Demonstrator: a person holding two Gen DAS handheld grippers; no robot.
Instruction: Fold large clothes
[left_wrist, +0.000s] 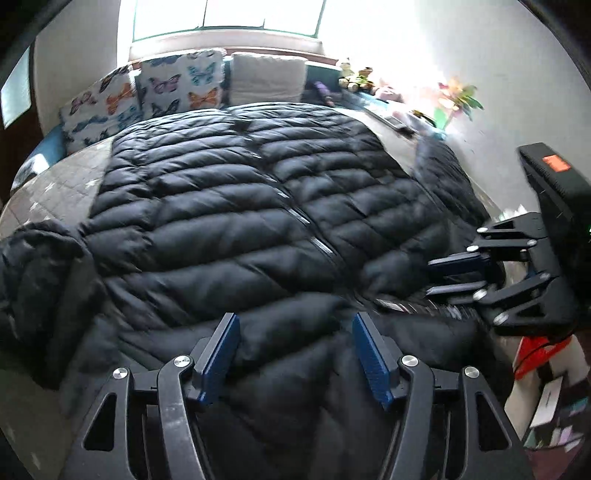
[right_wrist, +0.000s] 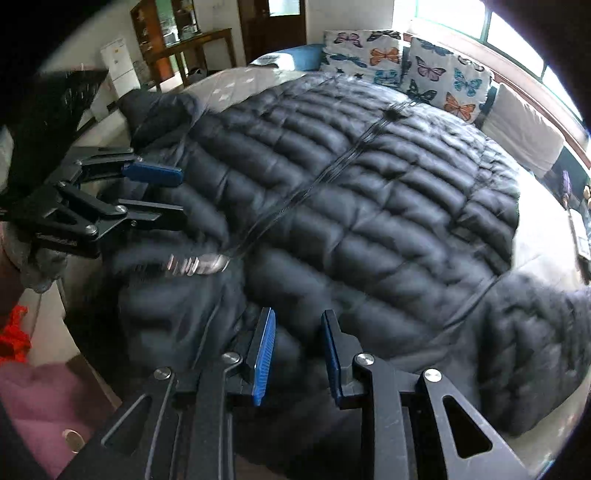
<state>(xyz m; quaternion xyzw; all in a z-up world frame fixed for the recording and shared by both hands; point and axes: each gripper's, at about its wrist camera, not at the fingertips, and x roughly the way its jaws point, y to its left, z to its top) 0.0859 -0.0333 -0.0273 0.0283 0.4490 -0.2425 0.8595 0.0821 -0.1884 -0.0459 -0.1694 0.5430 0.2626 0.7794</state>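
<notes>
A large black puffer jacket (left_wrist: 240, 192) (right_wrist: 369, 184) lies spread on the bed, front up, with its zipper running down the middle. One sleeve (left_wrist: 33, 266) is bunched at the left of the left wrist view; the other sleeve (right_wrist: 535, 350) is bunched at the right of the right wrist view. My left gripper (left_wrist: 295, 332) (right_wrist: 181, 192) hovers open over the jacket's near end, with only fabric below its blue pads. My right gripper (right_wrist: 297, 317) (left_wrist: 430, 278) stands close beside it with a narrower gap, its pads apart and pressing on nothing.
The bed's grey quilted cover (left_wrist: 55, 192) (right_wrist: 236, 81) shows around the jacket. Butterfly pillows (left_wrist: 181, 85) (right_wrist: 443, 81) and a plain cushion (left_wrist: 266, 77) line the window side. Toys and flowers (left_wrist: 458, 99) stand at the far corner. A wooden table (right_wrist: 184, 48) is across the room.
</notes>
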